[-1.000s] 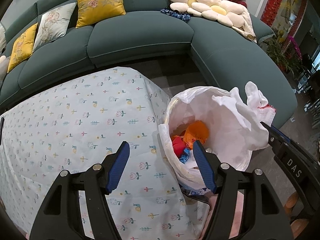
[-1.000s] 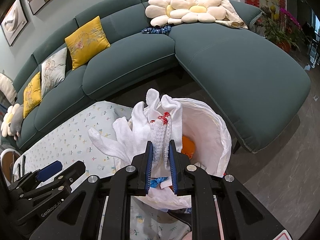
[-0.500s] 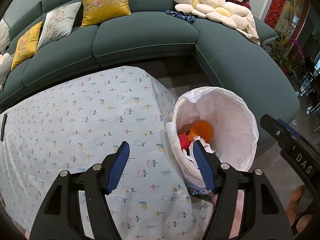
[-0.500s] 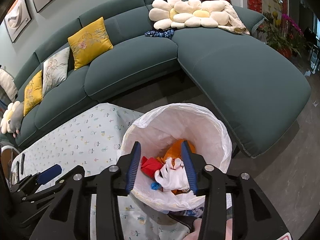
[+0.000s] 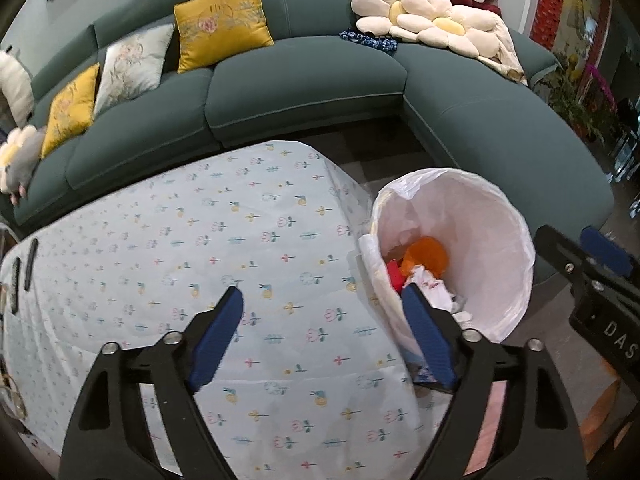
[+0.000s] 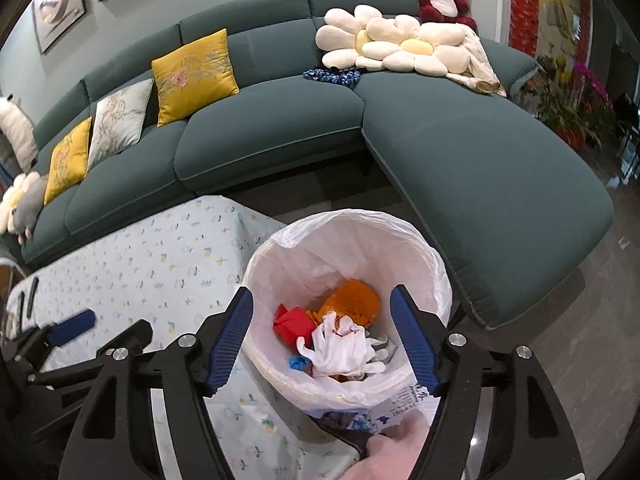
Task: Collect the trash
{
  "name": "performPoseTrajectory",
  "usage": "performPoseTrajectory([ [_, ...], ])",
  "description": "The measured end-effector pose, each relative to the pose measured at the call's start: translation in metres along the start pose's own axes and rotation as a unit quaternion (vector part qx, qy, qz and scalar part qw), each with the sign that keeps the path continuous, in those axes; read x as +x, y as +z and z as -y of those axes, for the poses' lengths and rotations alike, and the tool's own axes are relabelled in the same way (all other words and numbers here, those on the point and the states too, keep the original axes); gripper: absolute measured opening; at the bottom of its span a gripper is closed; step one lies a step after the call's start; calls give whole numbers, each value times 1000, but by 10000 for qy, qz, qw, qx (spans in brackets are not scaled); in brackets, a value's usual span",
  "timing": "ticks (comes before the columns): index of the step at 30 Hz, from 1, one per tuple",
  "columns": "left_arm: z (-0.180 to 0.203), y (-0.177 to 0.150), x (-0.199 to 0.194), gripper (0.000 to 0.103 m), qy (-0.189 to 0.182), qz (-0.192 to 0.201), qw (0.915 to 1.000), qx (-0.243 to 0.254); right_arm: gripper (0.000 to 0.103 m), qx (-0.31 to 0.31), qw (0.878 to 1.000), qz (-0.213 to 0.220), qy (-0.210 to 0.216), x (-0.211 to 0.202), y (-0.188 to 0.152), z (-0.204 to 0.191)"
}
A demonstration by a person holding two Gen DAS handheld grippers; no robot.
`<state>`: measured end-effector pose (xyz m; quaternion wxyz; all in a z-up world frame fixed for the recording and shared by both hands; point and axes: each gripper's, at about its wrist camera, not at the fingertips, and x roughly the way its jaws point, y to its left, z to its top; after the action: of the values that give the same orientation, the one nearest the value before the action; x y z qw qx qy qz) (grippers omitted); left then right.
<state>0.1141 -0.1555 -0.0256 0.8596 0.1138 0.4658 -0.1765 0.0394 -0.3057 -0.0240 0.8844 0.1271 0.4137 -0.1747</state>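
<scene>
Dropped since a second ago: the white glove [image 6: 340, 346], then pinched in the right claw [image 6: 322, 336], now lies in the bin [image 6: 436, 276] on top of the other trash. That claw has since spread wide and holds nothing, its blue pads straddling the bin's near rim from above.

Right view looks straight down into the white liner: glove in front, red scrap [image 6: 292, 322] to its left, orange wrapper [image 6: 354, 302] behind, a small blue bit [image 6: 298, 362] near the rim. Left view shows less of the contents (only the glove [image 5: 430, 280], orange piece and a sliver of red), but more of the floral-clothed surface [image 5: 192, 248], with two dark slim objects [image 5: 22, 272] at its far left edge.

Left claw [image 5: 322, 334] gapes wide and empty over the surface's right part, its right pad overlapping the bin [image 5: 500, 216] in the picture; contact cannot be told.

Bin stands on the floor just beside the surface, in front of the green sofa [image 6: 480, 152].
</scene>
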Motion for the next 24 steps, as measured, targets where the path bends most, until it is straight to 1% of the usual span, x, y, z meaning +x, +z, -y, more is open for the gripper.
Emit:
performPoseTrajectory([
  [1,-1,-4,-1,80,3,-6,10000,-3,69,-16,10000,10,-22,-2,-2,0],
  [6,-6,-17,-2,80,10,-79,9999,-138,80,-99,9998,52,-147,-9,-14,2],
  [7,-6,-19,-2,82,20,-82,9998,-158,84,-128,9997,44,-198,-9,-18,2],
  [10,-9,-27,-5,86,63,-51,9998,-195,84,-77,9998,65,-172,-13,-26,5],
  [12,-10,-32,-5,87,95,-55,9997,-202,86,10,9999,-22,-108,-12,-30,9],
  [14,-10,-37,-4,87,134,-103,9996,-211,97,15,9999,-71,-101,-13,-35,10],
  [20,-10,-49,-3,88,235,-137,9994,-227,96,-324,9989,29,-325,-17,-44,4],
  [24,-9,-54,-4,90,308,-120,9992,-218,96,-380,9986,68,-365,-20,-47,5],
])
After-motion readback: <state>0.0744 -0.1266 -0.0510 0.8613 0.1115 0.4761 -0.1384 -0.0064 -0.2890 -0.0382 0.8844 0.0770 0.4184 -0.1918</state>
